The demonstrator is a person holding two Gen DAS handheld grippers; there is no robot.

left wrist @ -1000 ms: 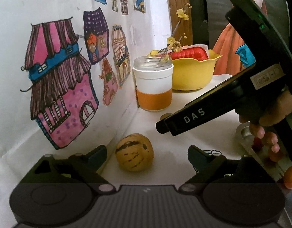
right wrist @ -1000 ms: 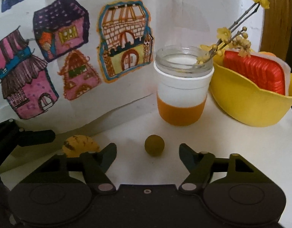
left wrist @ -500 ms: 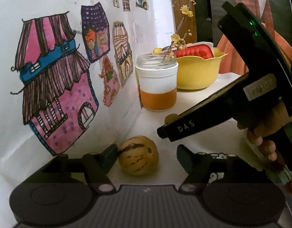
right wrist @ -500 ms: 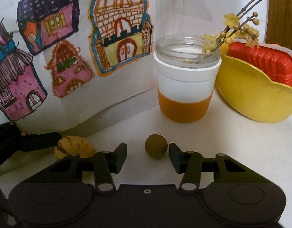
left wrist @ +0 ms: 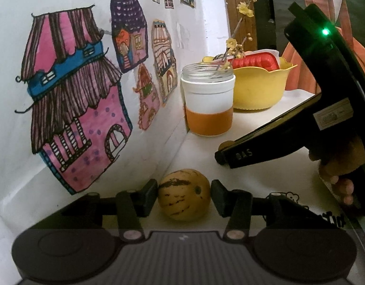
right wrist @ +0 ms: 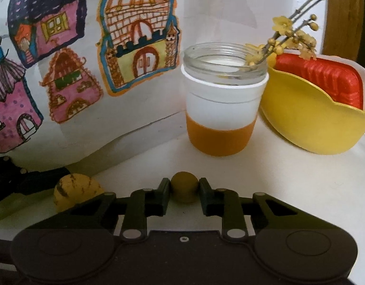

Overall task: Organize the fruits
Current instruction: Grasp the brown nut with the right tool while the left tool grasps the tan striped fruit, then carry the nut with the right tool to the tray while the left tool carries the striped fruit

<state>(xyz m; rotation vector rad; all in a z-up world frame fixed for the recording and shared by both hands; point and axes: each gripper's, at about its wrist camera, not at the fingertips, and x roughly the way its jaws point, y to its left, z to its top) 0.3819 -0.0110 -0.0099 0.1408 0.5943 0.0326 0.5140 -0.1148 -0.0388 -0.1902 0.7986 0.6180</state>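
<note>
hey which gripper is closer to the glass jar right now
Right. The right gripper, pinching the small ball, sits just in front of the jar. The left gripper, around the striped fruit, is farther back along the wall.

Dim, warm indoor light; soft focus, fisheye bending and dark vignetted corners.

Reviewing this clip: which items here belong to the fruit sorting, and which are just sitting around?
Part of the job:
striped yellow fruit, between the left tongs
small olive-brown fruit, between the right tongs

Just lying about:
jar holding a flower sprig
yellow bowl
house drawings
</note>
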